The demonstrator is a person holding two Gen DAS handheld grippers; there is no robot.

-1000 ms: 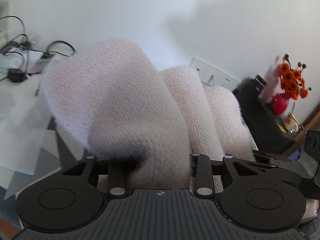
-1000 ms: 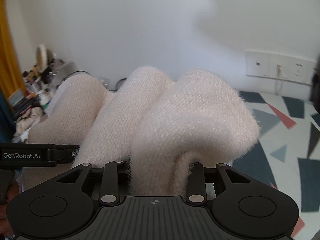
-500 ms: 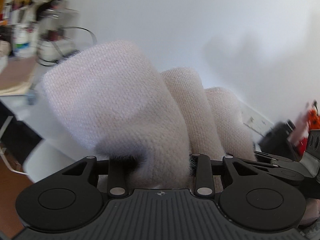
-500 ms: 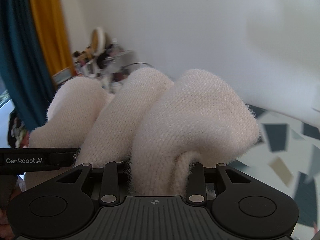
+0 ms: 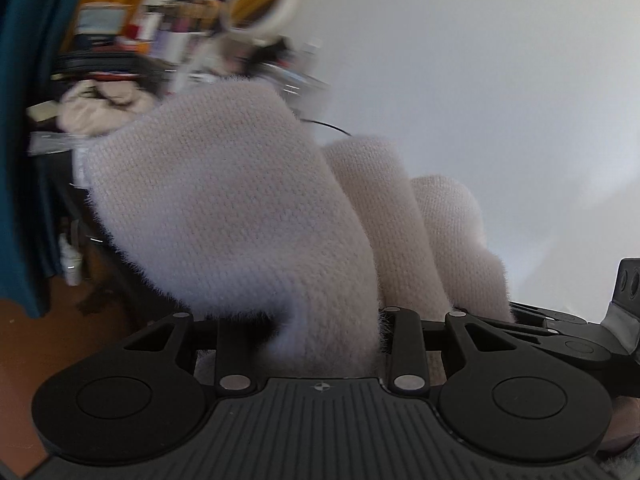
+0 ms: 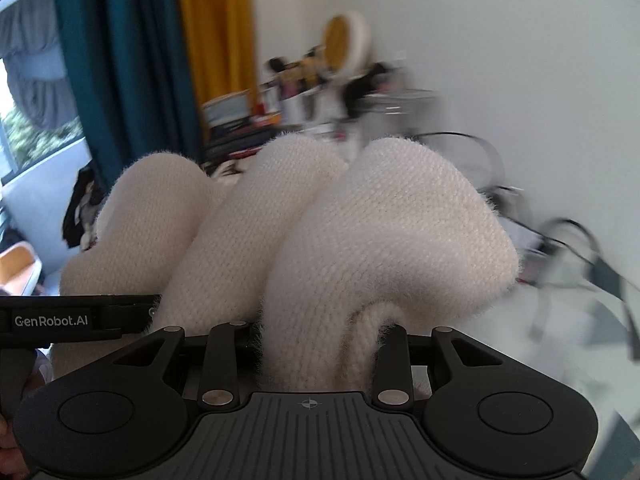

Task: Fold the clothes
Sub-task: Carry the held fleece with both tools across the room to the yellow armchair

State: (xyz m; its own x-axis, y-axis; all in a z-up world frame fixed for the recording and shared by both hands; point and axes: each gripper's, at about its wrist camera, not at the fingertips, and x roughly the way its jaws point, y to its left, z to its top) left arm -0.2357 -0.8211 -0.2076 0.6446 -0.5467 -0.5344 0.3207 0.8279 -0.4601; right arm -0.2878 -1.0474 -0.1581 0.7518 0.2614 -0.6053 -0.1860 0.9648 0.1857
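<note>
Both cameras have swung left since a second ago: the wall sockets, patterned floor and orange flowers are out of frame, replaced by curtains and a cluttered shelf; the knit bundle looks the same in both grips. Left gripper (image 5: 320,312) is clamped on the cream knit garment (image 5: 240,216), which bulges up from between the jaws and fills the centre of the left wrist view in three rounded folds. Right gripper (image 6: 316,332) is likewise pinching the knit garment (image 6: 384,232), folds piled across centre frame. Fingertips are buried in fabric in both views, so exact jaw gap is hidden. Garment is held up in the air, with no surface visible under it. Other gripper's black body with the GenRobot.AI label (image 6: 52,321) shows at lower left of the right wrist view, just beside the cloth. Background is motion-blurred: teal curtain (image 6: 120,60) and yellow curtain (image 6: 216,28) upper left, cluttered shelf (image 6: 304,88) upper centre, black cables (image 6: 560,240) at right, white wall (image 5: 480,80) behind.
</note>
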